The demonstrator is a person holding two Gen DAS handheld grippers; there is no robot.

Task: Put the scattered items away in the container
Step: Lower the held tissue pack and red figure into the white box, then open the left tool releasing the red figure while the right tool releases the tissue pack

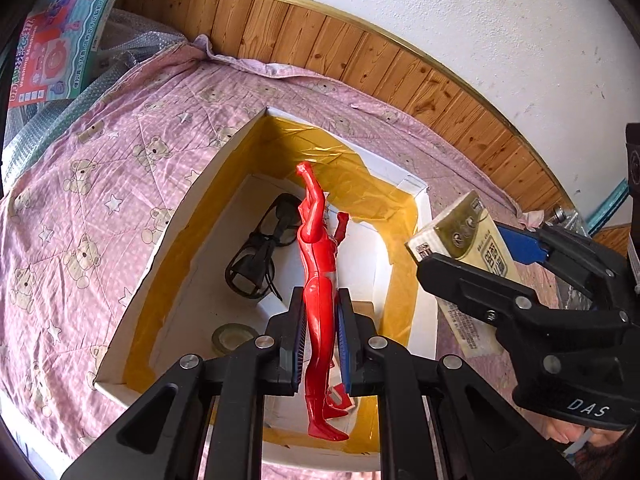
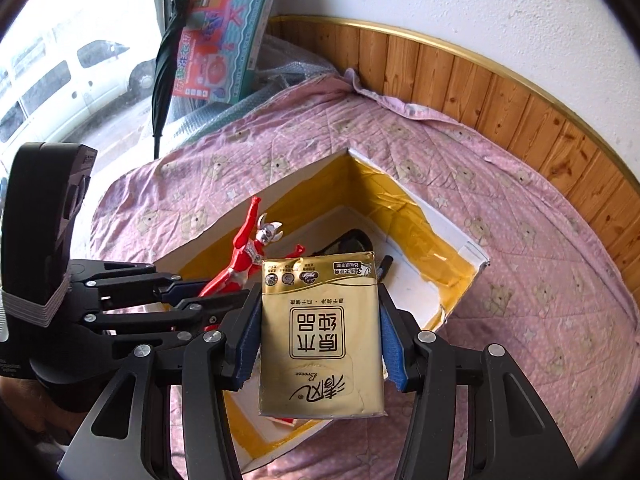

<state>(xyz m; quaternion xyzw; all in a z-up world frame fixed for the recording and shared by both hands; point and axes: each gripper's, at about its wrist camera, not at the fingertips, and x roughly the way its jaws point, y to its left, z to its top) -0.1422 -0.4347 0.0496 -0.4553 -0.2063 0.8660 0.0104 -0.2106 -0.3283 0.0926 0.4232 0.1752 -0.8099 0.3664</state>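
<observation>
My left gripper (image 1: 322, 316) is shut on the legs of a red toy figure (image 1: 316, 264), held upright over a white cardboard box (image 1: 176, 232) lined with yellow tape. In the right wrist view the red figure (image 2: 244, 252) leans over the box (image 2: 452, 300) with its silver head up. My right gripper (image 2: 320, 320) is shut on a gold tissue pack (image 2: 320, 332) above the box's near edge. From the left wrist view, that tissue pack (image 1: 460, 240) and the right gripper (image 1: 476, 256) hang by the box's right wall. Black glasses (image 1: 260, 256) and a tape roll (image 1: 232, 338) lie in the box.
The box sits on a pink bear-print quilt (image 1: 100, 184) that fills the surface. A wooden panel strip (image 2: 520, 96) and white wall run behind it. A colourful toy carton (image 2: 228, 36), a black umbrella (image 2: 164, 64) and bubble wrap (image 1: 52, 128) stand at the far left corner.
</observation>
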